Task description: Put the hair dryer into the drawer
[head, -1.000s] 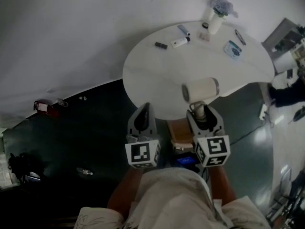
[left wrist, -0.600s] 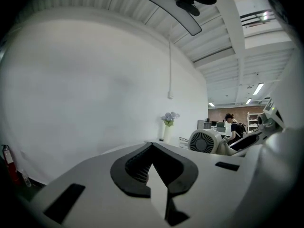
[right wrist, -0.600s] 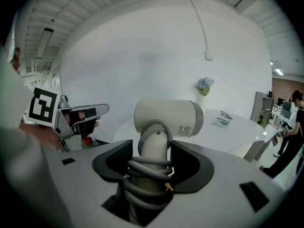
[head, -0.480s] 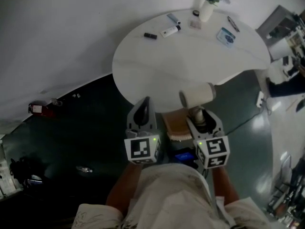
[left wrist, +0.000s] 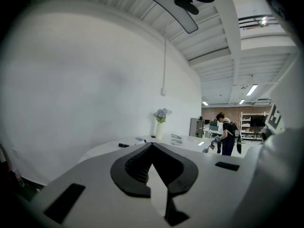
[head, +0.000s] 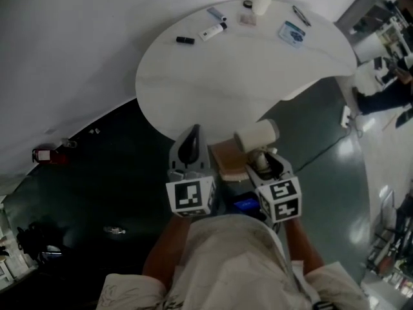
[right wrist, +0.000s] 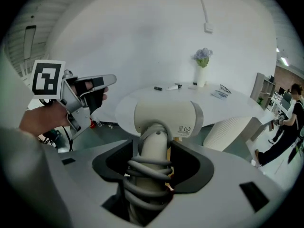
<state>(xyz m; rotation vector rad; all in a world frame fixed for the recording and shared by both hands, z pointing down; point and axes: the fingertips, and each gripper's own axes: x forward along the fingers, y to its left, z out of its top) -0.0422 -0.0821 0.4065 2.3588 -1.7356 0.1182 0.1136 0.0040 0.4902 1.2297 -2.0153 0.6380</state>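
At the left, the left gripper [head: 192, 134] is held empty, its jaws brought together at the tips with nothing between them, near the edge of the white table [head: 213, 76]. Between the two grippers a brown, box-like thing [head: 227, 160] is seen below the table edge. It is judged to be the open drawer, though its inside cannot be made out. At the right, the hair dryer [head: 257, 135] is carried in the air by that thing's right edge, grasped by the right gripper [head: 263, 159]. Its jaws are clenched on the handle [right wrist: 154, 144], where the cord [right wrist: 145, 170] is wound round it. The body is judged stiff, smooth plastic and top-heavy, so the handle is the proper hold. The coiled cord is thought to add grip, but it may slip loose or snag on the drawer's rim.
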